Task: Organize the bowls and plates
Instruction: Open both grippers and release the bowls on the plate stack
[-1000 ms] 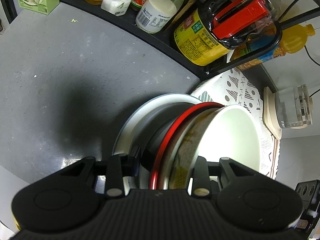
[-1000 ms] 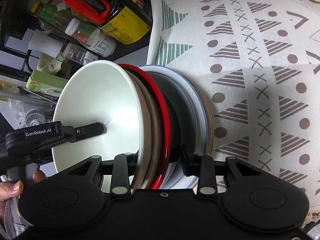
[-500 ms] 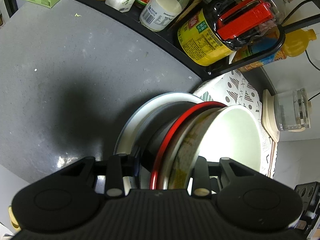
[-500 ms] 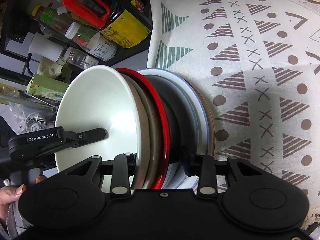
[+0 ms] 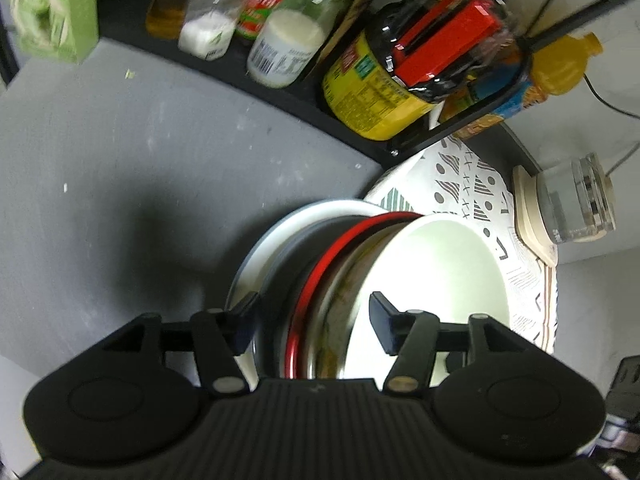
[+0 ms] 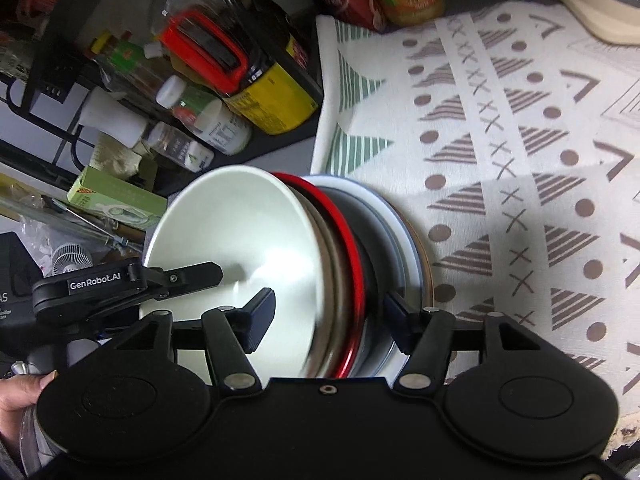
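A stack of dishes shows edge-on in both views: a white bowl (image 5: 436, 280) (image 6: 240, 240) on top, a patterned bowl, a red-rimmed bowl (image 5: 336, 248) (image 6: 344, 236), a dark dish and a pale plate (image 5: 280, 232) (image 6: 396, 232) at the bottom. My left gripper (image 5: 312, 316) straddles the stack's rim with its jaws spread and gaps beside the pads. My right gripper (image 6: 328, 308) straddles the opposite rim, jaws also spread apart. The left gripper's finger (image 6: 176, 276) shows inside the white bowl in the right wrist view.
A black rack (image 5: 360, 112) holds jars, bottles and a yellow-labelled jar (image 5: 368, 92) (image 6: 276, 100) with a red lid. A patterned cloth (image 6: 520, 160) (image 5: 460, 184) covers the table beside a grey surface (image 5: 120, 160). A glass kettle (image 5: 576, 200) stands at the right.
Both grippers have opened: their jaws were clamped on the stack's rims and now stand apart from them. The rack looks closer in both views.
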Tool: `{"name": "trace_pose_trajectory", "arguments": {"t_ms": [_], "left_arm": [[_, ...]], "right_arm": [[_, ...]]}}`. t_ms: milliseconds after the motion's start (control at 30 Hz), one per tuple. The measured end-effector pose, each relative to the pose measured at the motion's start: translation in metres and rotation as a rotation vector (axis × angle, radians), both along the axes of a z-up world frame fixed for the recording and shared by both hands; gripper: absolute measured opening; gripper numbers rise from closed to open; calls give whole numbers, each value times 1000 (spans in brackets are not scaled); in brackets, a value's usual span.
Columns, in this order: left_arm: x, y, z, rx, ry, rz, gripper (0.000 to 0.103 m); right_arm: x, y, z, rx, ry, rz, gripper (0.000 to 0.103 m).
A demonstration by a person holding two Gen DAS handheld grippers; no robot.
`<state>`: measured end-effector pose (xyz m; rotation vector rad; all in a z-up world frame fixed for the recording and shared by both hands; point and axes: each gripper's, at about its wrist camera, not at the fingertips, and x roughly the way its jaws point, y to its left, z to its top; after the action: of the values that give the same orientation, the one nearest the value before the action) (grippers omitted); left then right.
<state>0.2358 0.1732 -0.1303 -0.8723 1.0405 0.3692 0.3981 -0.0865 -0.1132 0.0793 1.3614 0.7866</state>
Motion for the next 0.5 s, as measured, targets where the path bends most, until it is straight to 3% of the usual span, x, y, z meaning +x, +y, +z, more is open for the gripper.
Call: {"name": "trace_pose_trajectory", "arguments": {"t_ms": [267,500], "left_arm": [[9,-2,22,49,-39,-56,74],[14,-13,40,109,-83,-76,78]], "right_arm": [[-8,-11,25,5,-86,-35,81],[-9,-36,45,13,-163,-78,97]]}}
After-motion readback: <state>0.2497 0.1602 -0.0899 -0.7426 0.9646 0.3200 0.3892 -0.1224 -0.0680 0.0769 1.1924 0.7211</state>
